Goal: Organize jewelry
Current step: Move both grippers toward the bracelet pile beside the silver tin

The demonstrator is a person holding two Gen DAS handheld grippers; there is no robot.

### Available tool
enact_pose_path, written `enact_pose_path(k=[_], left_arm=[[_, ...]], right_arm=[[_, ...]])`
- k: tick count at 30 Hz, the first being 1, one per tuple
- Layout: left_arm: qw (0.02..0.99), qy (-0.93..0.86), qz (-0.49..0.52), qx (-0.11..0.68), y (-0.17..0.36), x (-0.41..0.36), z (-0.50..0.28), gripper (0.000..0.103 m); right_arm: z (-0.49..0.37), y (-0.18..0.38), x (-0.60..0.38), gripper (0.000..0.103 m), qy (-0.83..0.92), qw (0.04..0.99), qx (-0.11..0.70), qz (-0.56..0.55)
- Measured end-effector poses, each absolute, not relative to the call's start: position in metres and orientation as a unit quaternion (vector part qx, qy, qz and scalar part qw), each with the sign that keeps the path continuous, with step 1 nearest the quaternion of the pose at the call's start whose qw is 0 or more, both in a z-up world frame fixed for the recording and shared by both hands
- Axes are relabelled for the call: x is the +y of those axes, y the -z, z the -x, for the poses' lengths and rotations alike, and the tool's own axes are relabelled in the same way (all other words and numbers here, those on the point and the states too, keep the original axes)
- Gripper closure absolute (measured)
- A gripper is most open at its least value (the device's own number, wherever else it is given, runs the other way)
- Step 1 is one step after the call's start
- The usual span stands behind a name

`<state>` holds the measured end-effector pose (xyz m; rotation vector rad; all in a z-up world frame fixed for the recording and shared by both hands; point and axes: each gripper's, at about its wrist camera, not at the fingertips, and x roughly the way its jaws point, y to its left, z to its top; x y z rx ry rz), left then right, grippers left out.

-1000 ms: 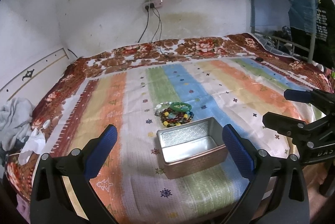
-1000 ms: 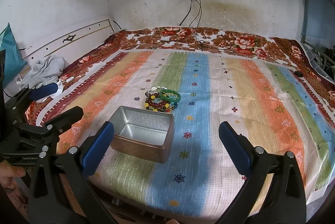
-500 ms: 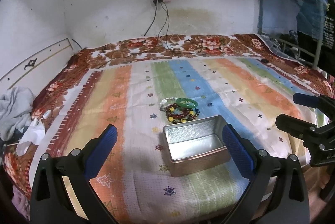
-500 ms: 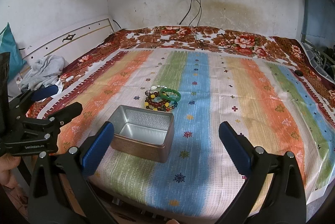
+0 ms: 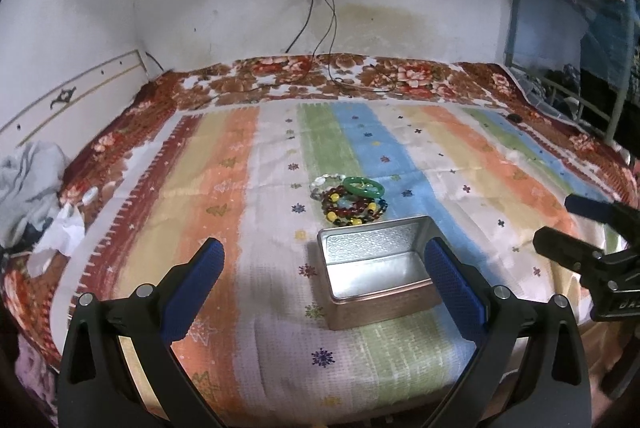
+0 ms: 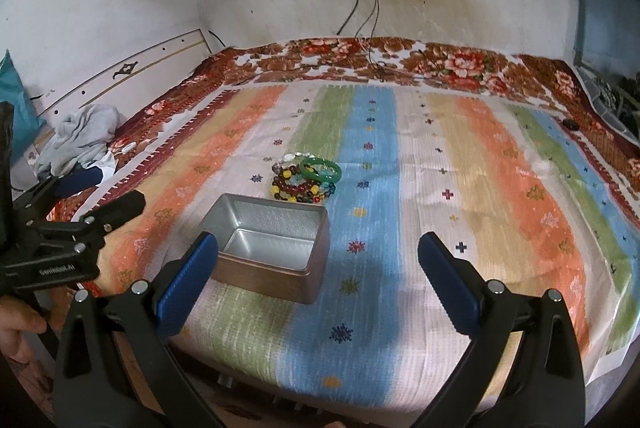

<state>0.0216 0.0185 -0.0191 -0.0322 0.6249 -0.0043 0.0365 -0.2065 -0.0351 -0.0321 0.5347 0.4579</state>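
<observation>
One open metal tin (image 5: 380,268) on bed (image 5: 240,196), long axis running 9-to-3 in left wrist view, mouth up, near front edge. One green bangle (image 5: 363,186), few beaded bracelets (image 5: 352,208) heaped at tin's 12 o'clock, count unclear. Left claw (image 5: 324,268) spread, holding nothing; right claw (image 6: 318,268) likewise. Bare blanket toward 3.

Both grippers held low and forward, jaws spread wide, nothing between them.

The left gripper (image 5: 324,270) shows its blue pads (image 5: 194,288) far apart; from the right wrist view it sits at the left edge, a bare hand (image 6: 16,328) gripping it from below. The right gripper (image 6: 318,272) is level with it, its own pads (image 6: 446,284) equally wide, and appears at the right edge of the left view.
</observation>
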Motion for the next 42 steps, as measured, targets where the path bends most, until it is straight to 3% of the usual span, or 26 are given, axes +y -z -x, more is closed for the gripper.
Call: enact_pose_path(k=[11, 42], left_arm=[[0.952, 0.008, 0.003, 0.305, 0.019, 0.010, -0.025, 0.006], [0.942, 0.000, -0.021, 0.334, 0.025, 0.012, -0.068, 0.006]], right_arm=[[-0.038, 0.031, -0.193, 0.005, -0.223, 0.938, 0.258, 0.055], [-0.091, 0.018, -0.198, 0.005, -0.223, 0.929, 0.294, 0.020]])
